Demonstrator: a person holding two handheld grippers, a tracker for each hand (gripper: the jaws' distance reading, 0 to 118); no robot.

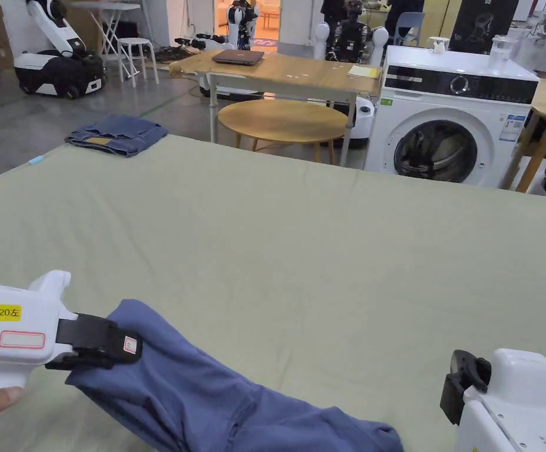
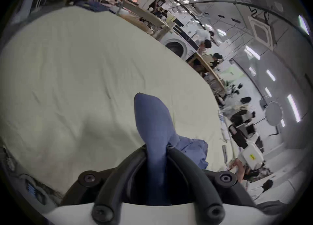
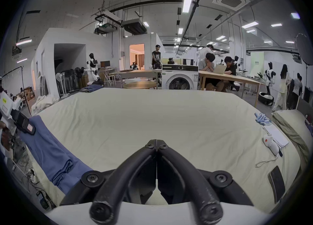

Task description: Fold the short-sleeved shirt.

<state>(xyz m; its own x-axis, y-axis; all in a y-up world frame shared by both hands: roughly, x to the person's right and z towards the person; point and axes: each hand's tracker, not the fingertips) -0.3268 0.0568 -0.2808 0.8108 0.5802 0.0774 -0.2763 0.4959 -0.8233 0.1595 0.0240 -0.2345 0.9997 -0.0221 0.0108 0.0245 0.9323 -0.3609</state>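
Observation:
A blue short-sleeved shirt point(image 1: 207, 394) lies bunched along the near left edge of the pale green bed surface point(image 1: 301, 247). My left gripper point(image 1: 126, 347) is shut on one end of it, and the cloth hangs from there toward the lower right. In the left gripper view the blue shirt point(image 2: 152, 123) sticks out past the closed jaws of that gripper point(image 2: 156, 149). My right gripper point(image 1: 460, 385) sits at the lower right, apart from the shirt. In the right gripper view its jaws meet at the tip of the right gripper point(image 3: 156, 143) with nothing between them, and the shirt point(image 3: 50, 150) lies far to its left.
A folded pile of blue jeans point(image 1: 116, 134) rests at the bed's far left corner. Beyond the bed stand a washing machine point(image 1: 448, 118), a round wooden table point(image 1: 283, 120) and a long table point(image 1: 278, 70). On the bed's right side lie a phone point(image 3: 277, 183) and small items point(image 3: 271, 142).

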